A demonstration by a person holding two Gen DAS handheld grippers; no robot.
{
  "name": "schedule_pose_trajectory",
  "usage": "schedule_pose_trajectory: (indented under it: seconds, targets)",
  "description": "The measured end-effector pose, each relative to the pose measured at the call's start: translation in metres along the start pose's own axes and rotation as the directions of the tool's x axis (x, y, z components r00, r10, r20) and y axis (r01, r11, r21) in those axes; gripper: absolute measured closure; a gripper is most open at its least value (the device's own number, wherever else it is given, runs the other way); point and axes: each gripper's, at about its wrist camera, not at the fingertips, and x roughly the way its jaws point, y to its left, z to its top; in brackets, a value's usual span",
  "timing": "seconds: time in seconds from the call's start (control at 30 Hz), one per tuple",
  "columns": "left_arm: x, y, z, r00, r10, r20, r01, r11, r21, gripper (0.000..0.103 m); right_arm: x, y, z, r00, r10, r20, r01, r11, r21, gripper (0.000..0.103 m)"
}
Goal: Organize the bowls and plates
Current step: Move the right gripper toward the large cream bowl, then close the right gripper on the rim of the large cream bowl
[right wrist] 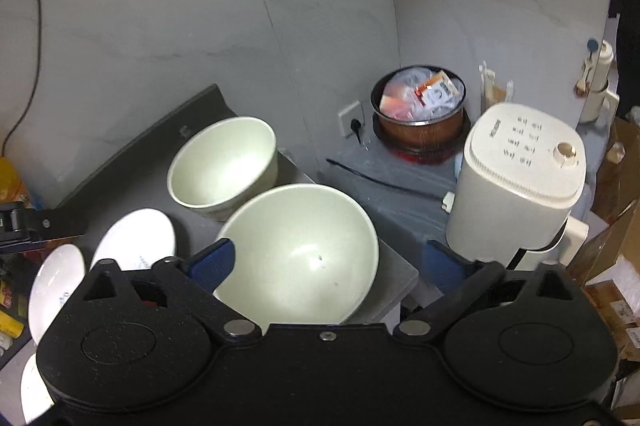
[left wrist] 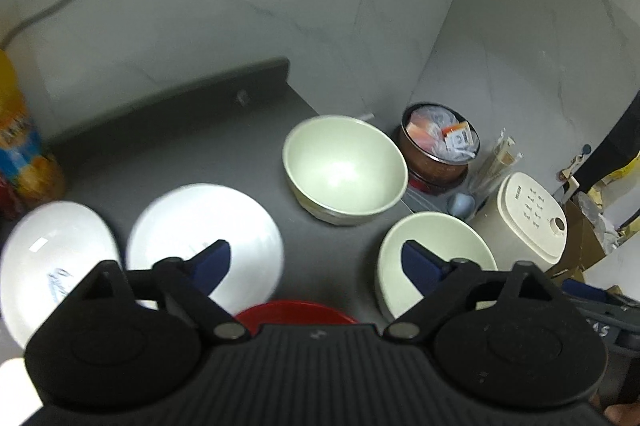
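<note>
Bowls and plates sit on the grey counter (left wrist: 168,153). Left gripper (left wrist: 316,262) hangs spread, empty, above a plate (left wrist: 208,226) and red bowl (left wrist: 296,312). Right gripper (right wrist: 328,262), spread, straddles the near bowl (right wrist: 304,246) at the counter's right edge; far bowl (right wrist: 224,161) behind.

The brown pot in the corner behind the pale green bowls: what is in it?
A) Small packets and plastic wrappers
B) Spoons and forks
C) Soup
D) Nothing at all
A: in both wrist views the brown pot is heaped to its rim with crumpled clear plastic and small orange-and-white packets; no liquid or cutlery shows in it.
</note>
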Motion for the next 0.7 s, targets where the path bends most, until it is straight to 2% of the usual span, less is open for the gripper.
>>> schedule_pose_trajectory:
  seconds: [0.07, 0.13, 0.23, 0.37, 0.43, 0.57, 0.7]
  targets:
    - [0.016, -0.004, -0.001, 0.999, -0.021, -0.033, 0.020, 1.000, -0.022, 0.020, 0.010, -0.007, 0.000, 0.999, 0.009, -0.030, -0.009, 1.000, 0.014, 0.026]
    - [0.029, -0.011, -0.003, 0.998, -0.033, -0.061, 0.032, 0.999, -0.028, 0.029, 0.021, -0.015, -0.001, 0.998, 0.022, -0.062, -0.020, 0.999, 0.039, 0.031]
    - [0.048, -0.021, -0.006, 0.995, -0.033, -0.093, 0.032, 0.999, -0.014, 0.034, 0.036, -0.025, -0.005, 0.992, 0.053, -0.117, -0.042, 0.995, 0.092, 0.038]
    - [0.075, -0.029, -0.010, 0.988, -0.031, -0.149, 0.026, 0.999, -0.037, 0.040, 0.051, -0.027, -0.011, 0.987, 0.051, -0.155, -0.041, 0.997, 0.067, 0.040]
    - [0.087, -0.033, -0.011, 0.984, -0.025, -0.177, 0.017, 0.999, -0.046, 0.046, 0.058, -0.028, -0.012, 0.983, 0.054, -0.176, -0.042, 0.997, 0.071, 0.042]
    - [0.110, -0.035, -0.015, 0.974, -0.013, -0.227, -0.001, 0.998, -0.063, 0.053, 0.074, -0.029, -0.014, 0.976, 0.051, -0.211, -0.037, 0.997, 0.071, 0.054]
    - [0.127, -0.038, -0.017, 0.962, -0.019, -0.272, -0.003, 0.997, -0.080, 0.057, 0.084, -0.034, -0.015, 0.970, 0.068, -0.234, -0.044, 0.993, 0.105, 0.057]
